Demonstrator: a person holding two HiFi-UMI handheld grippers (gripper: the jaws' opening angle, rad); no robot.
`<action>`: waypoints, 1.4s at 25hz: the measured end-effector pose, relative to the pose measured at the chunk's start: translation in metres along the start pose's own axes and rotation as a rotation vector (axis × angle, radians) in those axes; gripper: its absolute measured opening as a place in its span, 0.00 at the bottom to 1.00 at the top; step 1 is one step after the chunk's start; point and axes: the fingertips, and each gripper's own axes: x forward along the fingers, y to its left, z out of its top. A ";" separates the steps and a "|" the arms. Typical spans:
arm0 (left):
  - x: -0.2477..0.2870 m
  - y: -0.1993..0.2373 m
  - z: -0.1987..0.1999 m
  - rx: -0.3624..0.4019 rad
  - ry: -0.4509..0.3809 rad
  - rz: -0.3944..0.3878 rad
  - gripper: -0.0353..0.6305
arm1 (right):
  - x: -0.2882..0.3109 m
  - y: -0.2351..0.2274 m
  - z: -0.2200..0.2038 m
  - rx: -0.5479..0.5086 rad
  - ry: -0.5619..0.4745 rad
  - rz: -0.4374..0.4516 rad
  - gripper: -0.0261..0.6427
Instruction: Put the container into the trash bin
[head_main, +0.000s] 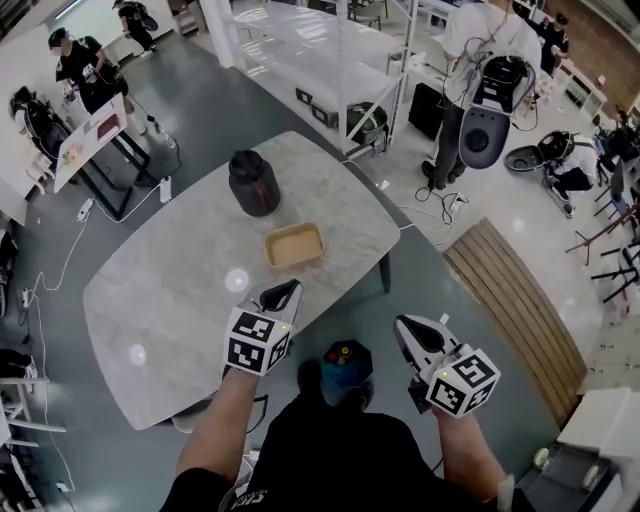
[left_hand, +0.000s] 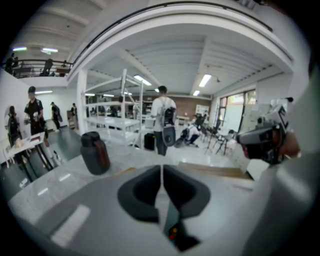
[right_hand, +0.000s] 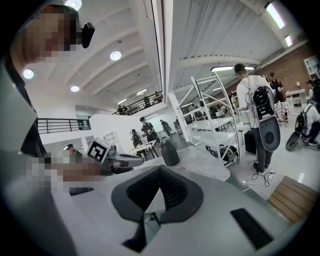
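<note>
Tan container (head_main: 294, 245) sitting open-side up on marble table (head_main: 170, 300), roughly mid-table toward the right edge, untouched. Dark jar (head_main: 254, 183) upright farther back on the same top, near the container but apart from it. Left gripper (head_main: 285, 290) over the near table edge, pointing toward the container, short of it with bare tabletop between. Jaws pressed together in the left gripper view, only a thin slit showing, nothing between them. Right gripper (head_main: 405, 325) off the table's near-right side, above the floor, well apart from the container. Jaws closed tip to tip in the right gripper view, empty. Slatted wooden platform (head_main: 515, 300) on the floor to the right of the table. Standing person with backpack (head_main: 480, 60) far right, beyond white shelving (head_main: 330, 70). More people at a small table far left (head_main: 90, 130). Cannot make out a trash bin for sure in any view.
</note>
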 end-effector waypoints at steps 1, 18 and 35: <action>0.004 0.002 -0.001 0.009 0.008 -0.009 0.09 | 0.002 -0.002 -0.001 0.007 0.002 -0.010 0.03; 0.101 0.047 -0.061 0.134 0.224 -0.151 0.26 | 0.062 -0.015 -0.028 0.094 0.087 -0.067 0.03; 0.159 0.092 -0.141 0.339 0.474 -0.196 0.29 | 0.084 -0.017 -0.034 0.115 0.111 -0.121 0.03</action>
